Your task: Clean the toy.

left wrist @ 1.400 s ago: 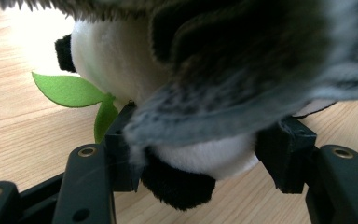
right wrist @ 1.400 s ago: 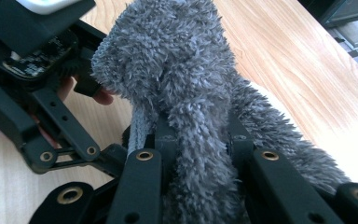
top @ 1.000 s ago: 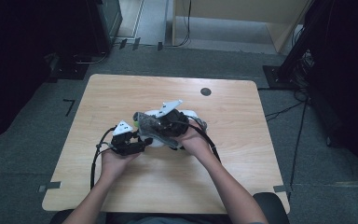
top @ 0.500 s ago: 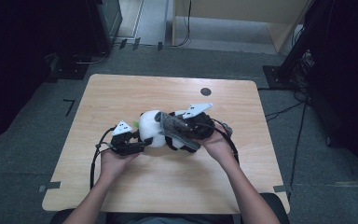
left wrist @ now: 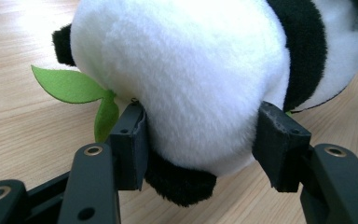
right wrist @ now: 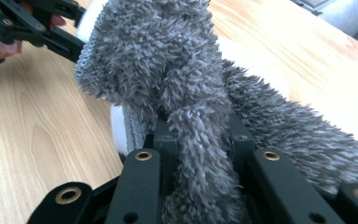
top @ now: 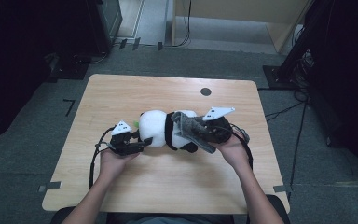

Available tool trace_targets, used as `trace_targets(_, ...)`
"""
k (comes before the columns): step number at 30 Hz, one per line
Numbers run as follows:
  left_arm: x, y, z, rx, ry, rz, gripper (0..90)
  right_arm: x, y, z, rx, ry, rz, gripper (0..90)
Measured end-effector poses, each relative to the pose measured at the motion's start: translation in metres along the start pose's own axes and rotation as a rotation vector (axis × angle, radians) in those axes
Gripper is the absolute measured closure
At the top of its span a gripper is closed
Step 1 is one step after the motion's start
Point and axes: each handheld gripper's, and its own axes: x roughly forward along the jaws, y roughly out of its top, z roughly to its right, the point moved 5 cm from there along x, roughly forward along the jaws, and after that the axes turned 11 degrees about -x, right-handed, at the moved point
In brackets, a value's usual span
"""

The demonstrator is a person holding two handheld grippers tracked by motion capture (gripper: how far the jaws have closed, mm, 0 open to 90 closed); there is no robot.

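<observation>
A black-and-white panda plush (top: 156, 128) lies on its side in the middle of the wooden table (top: 121, 93), a green felt leaf (left wrist: 70, 86) sticking out beside it. My left gripper (top: 139, 142) is shut on the plush's white rounded end, and both pads (left wrist: 133, 135) press into the fur. My right gripper (top: 200, 133) is shut on a grey fluffy cloth (right wrist: 168, 60), which bunches between its jaws and drapes over the plush's right part (top: 189, 126). The left gripper (right wrist: 32, 28) and its hand appear at the top left of the right gripper view.
A small black round mark (top: 205, 91) sits near the table's far edge. Cables trail from both grippers across the near part of the table. Dark equipment and more cables stand on the grey floor (top: 307, 154) around the table.
My right gripper has carried the grey cloth to the right along the plush, uncovering its white left part. The left gripper has stayed where it was, still gripping the plush.
</observation>
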Motion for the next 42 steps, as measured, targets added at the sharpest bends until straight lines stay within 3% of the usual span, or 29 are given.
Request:
trace_targets(6,0.0,0.001,-0.001,0.001,-0.006,-0.004,41.8,-0.005,-0.012,0.003,0.031,-0.014,-0.008,73.0)
trace_targets(16,0.0,0.002,-0.003,-0.012,-0.021,-0.012,39.0,0.001,-0.009,0.001,0.042,-0.002,-0.016,73.8)
trace_targets(21,-0.001,0.003,0.0,-0.002,-0.014,-0.008,42.8,-0.005,0.002,-0.005,0.024,0.015,0.006,74.4)
trace_targets(25,-0.001,0.005,0.001,-0.004,-0.015,-0.004,45.5,-0.007,0.021,-0.02,-0.01,0.063,0.049,74.5)
trace_targets(29,-0.002,0.005,0.001,0.0,-0.013,-0.007,46.6,0.008,0.037,-0.041,-0.074,0.111,0.035,74.4)
trace_targets(39,-0.001,0.005,0.002,-0.004,-0.008,-0.007,46.7,0.054,0.061,-0.066,-0.104,0.195,0.014,74.4)
trace_targets(42,-0.001,0.005,0.001,0.0,-0.005,-0.008,46.7,0.066,0.06,-0.071,-0.134,0.188,-0.021,74.4)
